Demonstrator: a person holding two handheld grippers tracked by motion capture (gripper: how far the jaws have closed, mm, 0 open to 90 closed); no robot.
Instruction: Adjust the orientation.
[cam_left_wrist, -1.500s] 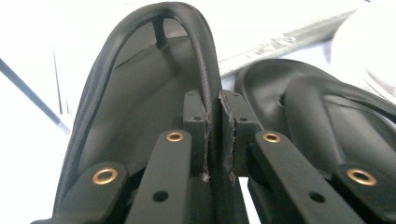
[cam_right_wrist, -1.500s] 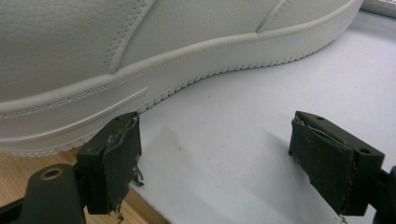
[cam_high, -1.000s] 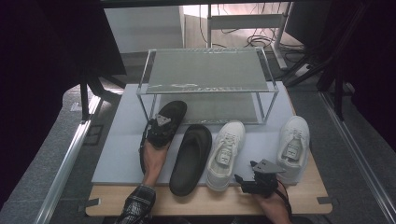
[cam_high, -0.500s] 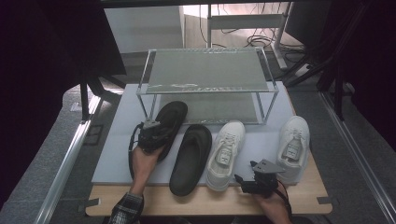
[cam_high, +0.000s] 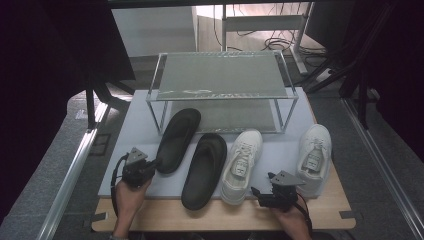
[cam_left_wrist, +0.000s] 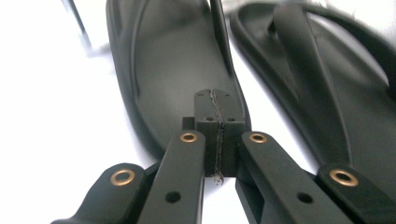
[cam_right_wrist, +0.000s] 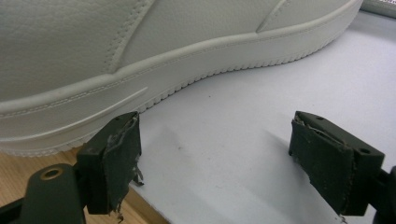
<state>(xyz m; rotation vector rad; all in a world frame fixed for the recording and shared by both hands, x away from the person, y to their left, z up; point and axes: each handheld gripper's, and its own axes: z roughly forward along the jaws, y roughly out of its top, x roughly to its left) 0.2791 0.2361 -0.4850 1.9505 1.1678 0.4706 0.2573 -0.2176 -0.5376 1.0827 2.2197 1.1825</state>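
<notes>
Four shoes (cam_high: 241, 165) on grey mat (cam_high: 135, 130), wooden tabletop (cam_high: 165, 221) beneath.

White sneaker (cam_right_wrist: 140, 56) cut off above

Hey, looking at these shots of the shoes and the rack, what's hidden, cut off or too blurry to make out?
- Left black sandal: toe cut off by the top edge in the left gripper view; heel hidden behind the shut left hand-held gripper.
- Right black sandal: blurred and cut off by the right edge there.
- White sneaker: upper cut off by the top edge in the right gripper view.
- Rack's lower shelf: rear part hidden under the top shelf in the high view.
</notes>
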